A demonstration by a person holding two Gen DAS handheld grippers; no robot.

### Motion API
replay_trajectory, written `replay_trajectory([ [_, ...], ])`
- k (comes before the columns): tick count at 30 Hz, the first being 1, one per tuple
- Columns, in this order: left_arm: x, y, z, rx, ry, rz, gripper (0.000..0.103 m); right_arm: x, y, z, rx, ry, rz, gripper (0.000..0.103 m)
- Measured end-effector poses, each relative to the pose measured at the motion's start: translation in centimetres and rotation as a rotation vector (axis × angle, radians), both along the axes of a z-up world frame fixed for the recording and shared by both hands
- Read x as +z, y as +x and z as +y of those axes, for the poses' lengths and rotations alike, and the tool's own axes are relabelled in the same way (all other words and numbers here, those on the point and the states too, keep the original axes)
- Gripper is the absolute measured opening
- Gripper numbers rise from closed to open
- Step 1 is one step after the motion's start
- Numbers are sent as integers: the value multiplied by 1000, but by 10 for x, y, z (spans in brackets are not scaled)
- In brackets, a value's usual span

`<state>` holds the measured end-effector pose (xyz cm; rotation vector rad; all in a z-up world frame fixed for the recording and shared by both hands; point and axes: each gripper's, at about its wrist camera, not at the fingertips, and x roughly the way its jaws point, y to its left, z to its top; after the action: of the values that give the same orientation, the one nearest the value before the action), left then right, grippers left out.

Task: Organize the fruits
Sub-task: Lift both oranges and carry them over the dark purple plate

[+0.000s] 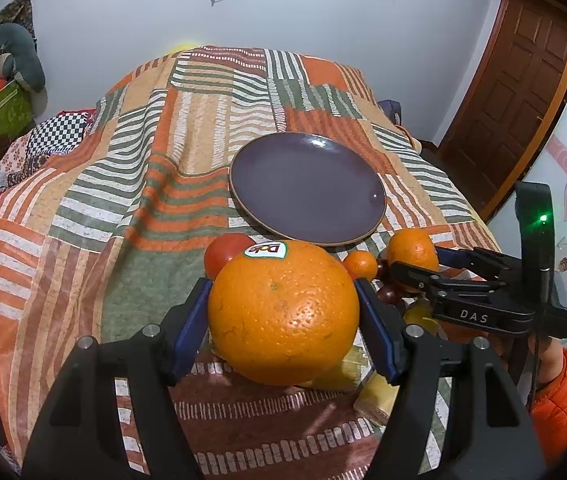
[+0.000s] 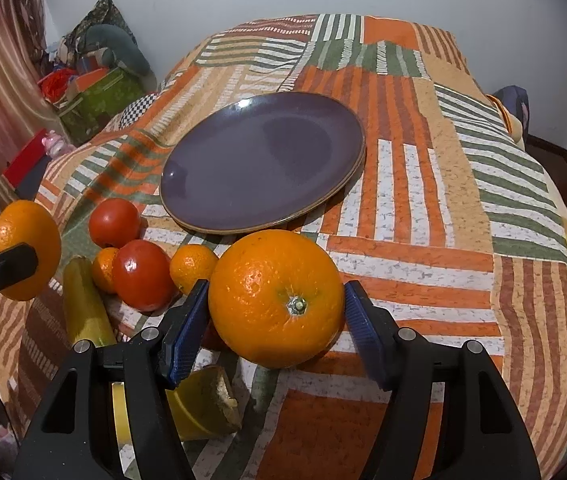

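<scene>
Item, left: left gripper [image 1: 283, 312] clamped on a stickered orange [image 1: 283, 316], held above the patchwork cloth [image 1: 83, 200].

Item, centre: purple plate [image 2: 259, 160] bare; nothing yet set on it.

Beside its near rim, loose on the cloth: two tomatoes [image 2: 143, 274], two mandarins [image 2: 191, 266].

Item, right: right gripper [image 2: 277, 320] around a second orange [image 2: 277, 298], left pad touching, right pad's contact unclear; grip could not be told.

Judged: sorting barely begun.

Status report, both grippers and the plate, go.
Left gripper clamped on stickered orange. Right gripper around second orange, right pad not touching. Plate bare, path unobstructed.
</scene>
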<state>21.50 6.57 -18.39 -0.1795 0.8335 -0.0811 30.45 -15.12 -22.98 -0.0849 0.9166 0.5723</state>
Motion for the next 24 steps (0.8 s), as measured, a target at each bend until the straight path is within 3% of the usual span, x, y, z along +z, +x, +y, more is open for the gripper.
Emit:
replay_trajectory([
  [9, 17, 4, 3, 11, 10, -23, 69, 12, -1, -7, -26, 20, -20, 62],
  [24, 64, 43, -2, 2, 60, -122, 69, 84, 15, -13, -67, 89, -201, 62],
])
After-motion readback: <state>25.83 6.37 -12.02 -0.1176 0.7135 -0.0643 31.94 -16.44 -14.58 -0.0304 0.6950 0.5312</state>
